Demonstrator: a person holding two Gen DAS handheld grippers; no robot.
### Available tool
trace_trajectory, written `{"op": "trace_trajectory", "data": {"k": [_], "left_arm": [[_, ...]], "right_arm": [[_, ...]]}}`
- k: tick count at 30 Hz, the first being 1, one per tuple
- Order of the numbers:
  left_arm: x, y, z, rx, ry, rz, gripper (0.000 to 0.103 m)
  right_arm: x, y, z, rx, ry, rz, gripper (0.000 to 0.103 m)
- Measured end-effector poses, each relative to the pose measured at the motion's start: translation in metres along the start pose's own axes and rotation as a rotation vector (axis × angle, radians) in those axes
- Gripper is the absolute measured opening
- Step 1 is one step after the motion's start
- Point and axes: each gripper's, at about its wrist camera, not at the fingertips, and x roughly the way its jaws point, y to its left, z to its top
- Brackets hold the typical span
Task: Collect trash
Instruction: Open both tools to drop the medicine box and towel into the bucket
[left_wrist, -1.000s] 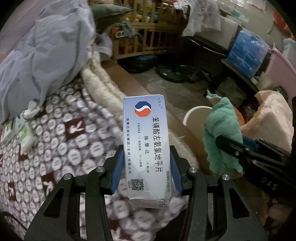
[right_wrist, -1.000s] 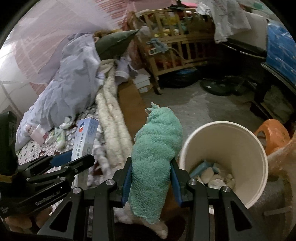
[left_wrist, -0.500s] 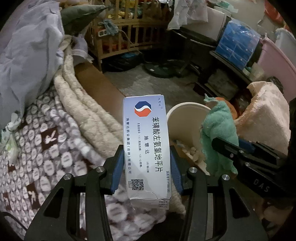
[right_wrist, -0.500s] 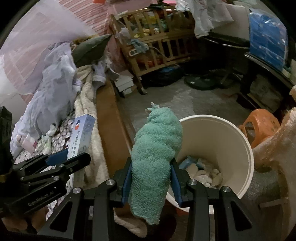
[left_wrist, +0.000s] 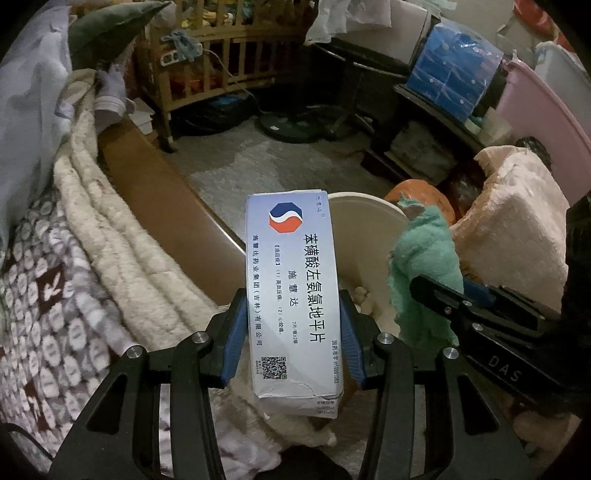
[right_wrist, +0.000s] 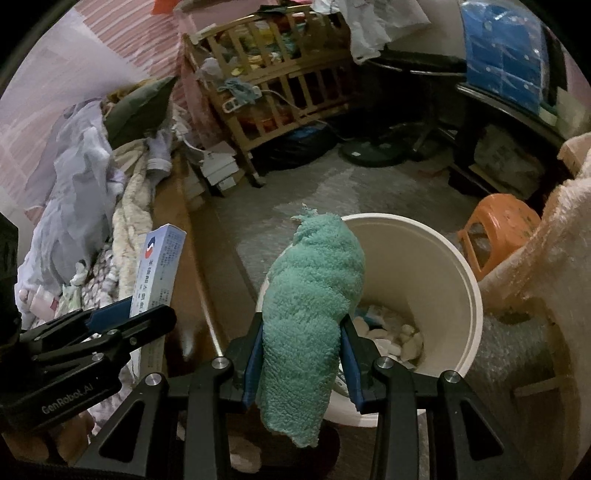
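My left gripper (left_wrist: 291, 325) is shut on a pale blue medicine box (left_wrist: 293, 280) with printed characters and a red-and-blue logo, held upright. The right gripper (right_wrist: 304, 354) is shut on a rolled green terry cloth (right_wrist: 314, 295). A cream round bin (right_wrist: 436, 280) stands on the floor just behind and right of the cloth, with white scraps in its bottom. In the left wrist view the bin (left_wrist: 369, 229) shows behind the box, and the cloth (left_wrist: 424, 266) and right gripper (left_wrist: 436, 291) are at the right. The box (right_wrist: 159, 266) and left gripper (right_wrist: 125, 321) appear at the left of the right wrist view.
A bed with patterned cover (left_wrist: 55, 314) and cream blanket (left_wrist: 122, 229) lies at left, its brown edge (left_wrist: 170, 214) beside the bin. An orange stool (right_wrist: 498, 229) and a pinkish padded block (left_wrist: 513, 221) sit right. A wooden crib (right_wrist: 280, 74) and a fan base (right_wrist: 369, 151) stand beyond grey floor.
Both grippers have moved right, off the bed toward the bin, each keeping its hold. The bin now shows larger and closer behind the box and the cloth.
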Motion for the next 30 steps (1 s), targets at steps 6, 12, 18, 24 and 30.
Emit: {"op": "trace_trajectory", "data": {"k": [6, 12, 18, 24, 30], "left_arm": [[0.01, -0.009, 0.003, 0.009, 0.011, -0.015, 0.044], [0.014, -0.014, 0.009, -0.004, 0.011, -0.08, 0.044], [0.018, -0.015, 0.013, -0.03, 0.023, -0.153, 0.045], [0.021, -0.015, 0.013, -0.057, 0.038, -0.181, 0.054], [0.016, -0.01, 0.009, -0.064, 0.032, -0.188, 0.056]], "right_arm": [[0.005, -0.013, -0.003, 0.028, 0.013, -0.013, 0.036], [0.01, -0.023, -0.004, 0.046, 0.024, -0.023, 0.036], [0.015, -0.033, -0.005, 0.078, 0.037, -0.058, 0.036], [0.017, -0.04, -0.007, 0.101, 0.044, -0.082, 0.042], [0.019, -0.042, -0.009, 0.128, 0.063, -0.079, 0.043]]}}
